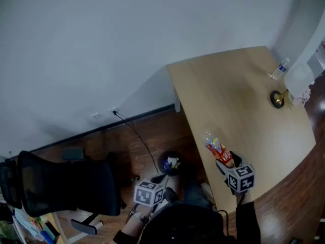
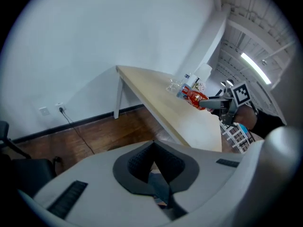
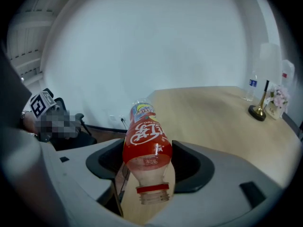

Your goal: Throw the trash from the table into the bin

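Your right tool [image 3: 149, 162] grips the bottle [image 3: 144, 141] across its body, above the desk [image 3: 213, 112] edge; your left tool [image 2: 152, 163] is closed on nothing. Swing the bottle fully over the bin [image 1: 162, 162], then lower before letting go.

A black office chair [image 1: 61, 187] stands on the dark wooden floor [image 1: 152, 131], well apart from the counter [image 1: 228, 95]. A black cable [image 1: 136, 136] comes off the white wall [image 1: 101, 44] just beside a socket plate [image 1: 96, 115] and trails across the floor. Near the counter's far right corner, a round brass-coloured base [image 1: 277, 99] sits just beside a white object [image 1: 298, 79], possibly a vase with pale flowers. Colourful items [image 1: 38, 230], too blurred to name, lie beside the chair.
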Tool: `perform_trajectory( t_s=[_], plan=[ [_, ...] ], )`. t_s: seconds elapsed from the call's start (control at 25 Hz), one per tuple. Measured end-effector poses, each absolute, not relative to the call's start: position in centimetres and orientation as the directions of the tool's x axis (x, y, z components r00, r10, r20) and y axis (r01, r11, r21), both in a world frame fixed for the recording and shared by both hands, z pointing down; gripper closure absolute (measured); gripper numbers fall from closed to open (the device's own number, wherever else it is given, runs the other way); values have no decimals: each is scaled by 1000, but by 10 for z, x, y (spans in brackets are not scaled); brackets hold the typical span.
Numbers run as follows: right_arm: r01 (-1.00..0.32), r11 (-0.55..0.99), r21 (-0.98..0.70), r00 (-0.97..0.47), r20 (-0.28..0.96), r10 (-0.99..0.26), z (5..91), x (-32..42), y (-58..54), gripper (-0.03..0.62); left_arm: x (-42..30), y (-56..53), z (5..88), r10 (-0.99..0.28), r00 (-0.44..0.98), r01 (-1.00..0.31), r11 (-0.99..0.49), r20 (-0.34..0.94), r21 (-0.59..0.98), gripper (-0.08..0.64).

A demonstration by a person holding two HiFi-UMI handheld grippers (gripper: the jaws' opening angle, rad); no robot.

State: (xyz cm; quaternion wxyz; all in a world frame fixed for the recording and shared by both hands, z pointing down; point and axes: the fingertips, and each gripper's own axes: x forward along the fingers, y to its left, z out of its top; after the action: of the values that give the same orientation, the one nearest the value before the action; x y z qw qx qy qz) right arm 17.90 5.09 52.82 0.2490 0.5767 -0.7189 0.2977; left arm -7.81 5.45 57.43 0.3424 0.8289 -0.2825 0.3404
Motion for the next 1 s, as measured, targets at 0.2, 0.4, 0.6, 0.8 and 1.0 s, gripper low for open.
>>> perform_trajectory(
  t_s=[0.2,0.4,0.6,0.8,1.0],
  plan=[
    [-938,295,-182,-332,716,-614,542,107,49,273,-111,68,585,-277,578,-761,-524,768,383,557],
    [-883,420,-209,-424,739,-524,564,39,48,273,-136,77,590,-309,552,-797,-467,774,382,557],
    [-854,469,-225,-452,767,-456,585,11,51,273,-152,83,595,-326,529,-825,-416,784,383,557],
    [-859,460,-225,-429,808,-405,610,8,57,272,-160,89,606,-328,520,-838,-376,789,396,557],
    [-874,430,-224,-384,863,-329,667,7,68,272,-156,94,632,-322,521,-840,-357,791,408,555]
  ],
)
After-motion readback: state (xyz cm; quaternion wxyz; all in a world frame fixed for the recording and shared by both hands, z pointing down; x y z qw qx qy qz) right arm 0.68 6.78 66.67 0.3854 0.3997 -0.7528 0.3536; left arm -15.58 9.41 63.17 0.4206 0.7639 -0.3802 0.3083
